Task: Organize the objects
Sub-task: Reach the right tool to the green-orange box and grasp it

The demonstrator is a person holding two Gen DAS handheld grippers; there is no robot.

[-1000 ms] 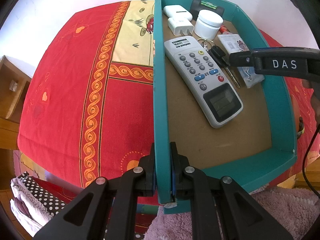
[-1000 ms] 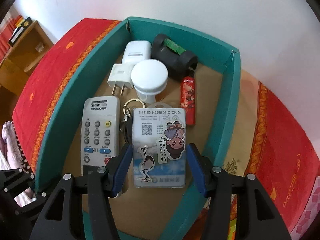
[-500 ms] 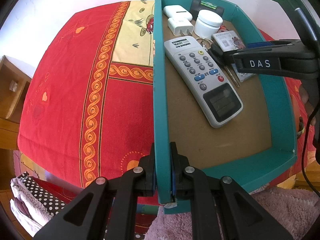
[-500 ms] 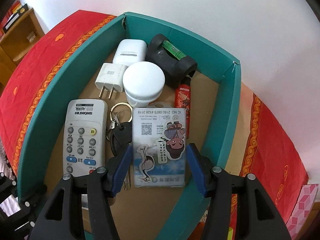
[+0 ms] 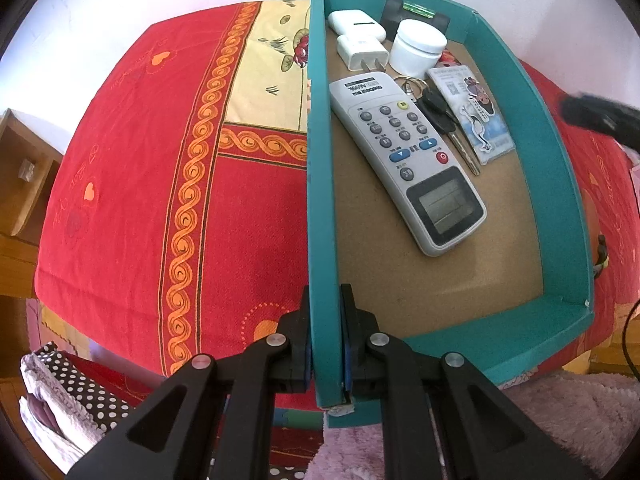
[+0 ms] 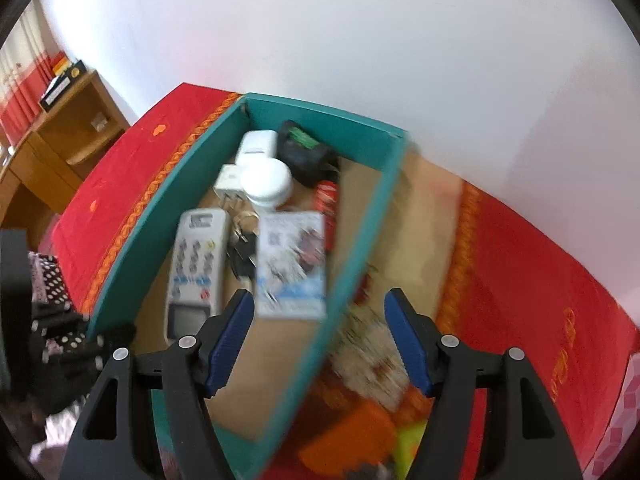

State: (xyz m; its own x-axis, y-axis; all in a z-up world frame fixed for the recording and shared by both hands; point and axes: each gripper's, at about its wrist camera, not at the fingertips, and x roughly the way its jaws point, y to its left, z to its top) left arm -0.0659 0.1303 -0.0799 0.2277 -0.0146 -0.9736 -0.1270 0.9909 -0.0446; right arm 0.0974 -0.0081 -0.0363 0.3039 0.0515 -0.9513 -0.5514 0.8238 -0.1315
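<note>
A teal box [image 5: 560, 168] lies on a red patterned tablecloth [image 5: 128, 184]. My left gripper [image 5: 326, 344] is shut on the box's left wall near its front corner. Inside lie a grey remote [image 5: 408, 156], keys [image 5: 440, 116], a card holder with cartoon stickers [image 5: 472, 112], a white jar [image 5: 416, 46], a white plug adapter [image 5: 362, 52] and a black level [image 5: 416, 12]. My right gripper [image 6: 320, 336] is open and empty, above the box's right wall [image 6: 356, 264]. The card holder [image 6: 292, 264] lies flat in the box. The right wrist view is blurred.
A wooden shelf [image 6: 68, 140] stands at the left by the white wall. Polka-dot cloth [image 5: 60, 392] and pink fluffy fabric [image 5: 560, 420] lie below the table's front edge. Orange and yellow-green objects [image 6: 360, 432] sit on the cloth right of the box.
My right gripper has opened wider, let go of the card holder in the box, and pulled back up and to the right. The left gripper has not moved.
</note>
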